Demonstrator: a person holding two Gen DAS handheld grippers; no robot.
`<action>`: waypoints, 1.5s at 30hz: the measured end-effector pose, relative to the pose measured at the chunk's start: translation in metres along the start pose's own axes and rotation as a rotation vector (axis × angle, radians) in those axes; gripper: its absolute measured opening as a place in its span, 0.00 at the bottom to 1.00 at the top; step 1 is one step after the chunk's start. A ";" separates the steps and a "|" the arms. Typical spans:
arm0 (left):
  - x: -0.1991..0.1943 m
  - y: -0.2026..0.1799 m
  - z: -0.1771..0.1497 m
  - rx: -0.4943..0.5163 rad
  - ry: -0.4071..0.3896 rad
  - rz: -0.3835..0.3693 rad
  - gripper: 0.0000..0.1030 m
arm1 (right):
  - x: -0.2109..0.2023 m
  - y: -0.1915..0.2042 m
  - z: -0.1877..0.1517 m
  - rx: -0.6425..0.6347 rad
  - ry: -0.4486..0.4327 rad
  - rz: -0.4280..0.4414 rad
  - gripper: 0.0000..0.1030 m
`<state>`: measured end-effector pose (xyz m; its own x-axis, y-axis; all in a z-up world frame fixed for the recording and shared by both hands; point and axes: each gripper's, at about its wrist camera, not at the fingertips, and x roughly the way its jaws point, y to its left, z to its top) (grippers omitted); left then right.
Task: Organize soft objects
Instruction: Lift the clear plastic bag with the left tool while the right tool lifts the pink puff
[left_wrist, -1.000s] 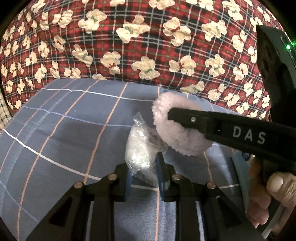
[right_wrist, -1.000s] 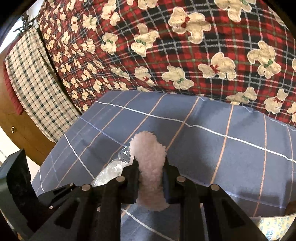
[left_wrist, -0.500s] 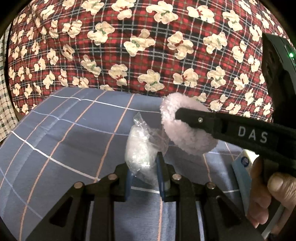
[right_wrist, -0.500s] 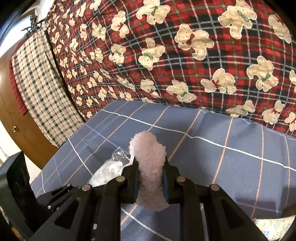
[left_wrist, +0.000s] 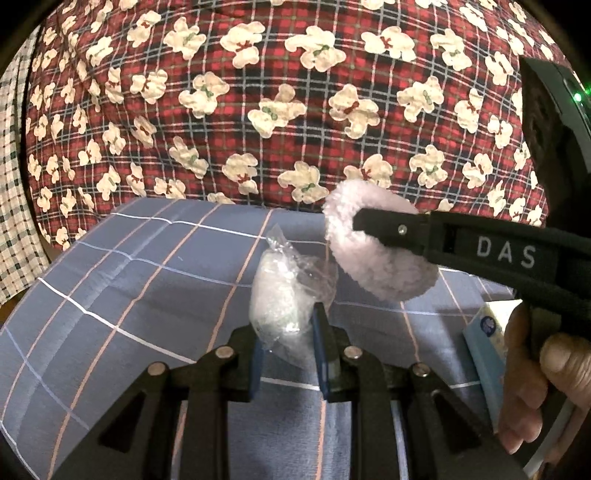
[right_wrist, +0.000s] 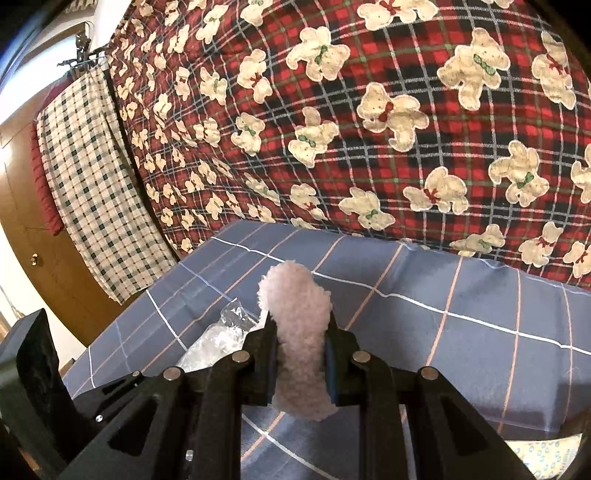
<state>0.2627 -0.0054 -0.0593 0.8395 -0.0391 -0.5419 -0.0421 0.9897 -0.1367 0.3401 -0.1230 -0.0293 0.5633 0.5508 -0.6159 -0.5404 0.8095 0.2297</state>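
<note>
Risk check first, going left to right. Left gripper (left_wrist: 288, 345) pinching the crinkly clear plastic bag of white stuffing (left_wrist: 286, 295) between its blue pads, bag held up over the blue windowpane-check bedsheet (left_wrist: 129, 295). Slippery film plus a squishy fill, so probably prone to sliding out of the pinch, or the loose twisted top snagging on the neighbour. Just to the right and a bit farther off, right gripper (right_wrist: 301, 360) clamped on the fluffy pale-pink plush pad (right_wrist: 299, 332), squeezed thin at the waist and bulging above and below the pads. Pile that compressible could creep free if the squeeze eases. Bag and pad very close in the left wrist view, possibly touching; can't tell for sure. Any sideways move there could knock one into the other. No bin or target spot in view, so hard to say where either one lands.

Count:
- bags of stuffing: one
- pink plush pads: one
- grippers: two, both loaded
- red plaid blanket with cream teddy bears (left_wrist: 295, 92): one, far side
- light blue packet (left_wrist: 484, 343): one, near right, mostly hidden by the hand
- green-and-white checked cloth (right_wrist: 92, 192): one, hanging far left
</note>
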 end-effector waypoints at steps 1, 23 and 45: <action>-0.001 0.000 0.000 0.002 -0.004 0.003 0.21 | -0.001 0.000 0.000 -0.001 -0.006 0.001 0.21; -0.017 -0.004 -0.001 0.043 -0.118 0.060 0.21 | -0.021 0.009 0.002 -0.047 -0.109 0.020 0.21; -0.029 -0.009 -0.002 0.075 -0.226 0.079 0.21 | -0.048 0.021 0.005 -0.112 -0.263 0.027 0.21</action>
<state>0.2375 -0.0132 -0.0444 0.9355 0.0622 -0.3479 -0.0792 0.9962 -0.0349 0.3047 -0.1319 0.0087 0.6829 0.6173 -0.3906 -0.6146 0.7746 0.1495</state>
